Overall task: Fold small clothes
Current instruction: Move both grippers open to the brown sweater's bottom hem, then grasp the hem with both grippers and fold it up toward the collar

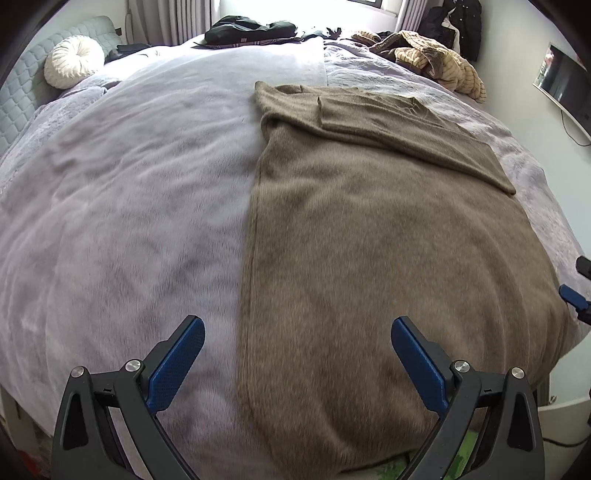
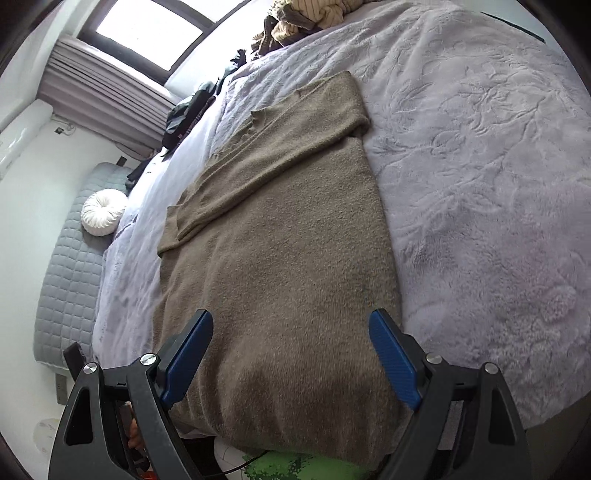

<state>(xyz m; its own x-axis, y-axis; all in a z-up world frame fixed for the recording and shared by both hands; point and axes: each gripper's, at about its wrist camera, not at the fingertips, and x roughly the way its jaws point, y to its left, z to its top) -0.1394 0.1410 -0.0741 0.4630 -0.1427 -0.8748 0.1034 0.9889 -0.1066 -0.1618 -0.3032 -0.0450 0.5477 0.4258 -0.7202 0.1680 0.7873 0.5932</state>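
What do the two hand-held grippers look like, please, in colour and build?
Both match: the left hand-held gripper and the right hand-held gripper have black angular frames with triangular cut-outs, round silver pivot bolts, and flat blue textured fingers. No cables or markings show on them.

One brown knitted sweater (image 1: 388, 258) lies flat along the near edge of the pale lilac plush bedspread (image 1: 129, 203), both sleeves folded across it. One round white pleated cushion (image 1: 73, 61) sits at the head-end corner against one grey quilted headboard (image 1: 22, 92). Along the far edge there is one heap of black clothing (image 1: 251, 29) and one heap of tan striped garments (image 1: 428, 55), possibly more than a single piece each. Two blue-padded grippers, the left gripper (image 1: 297, 330) and the right gripper (image 2: 291, 325), each with two fingers spread wide.
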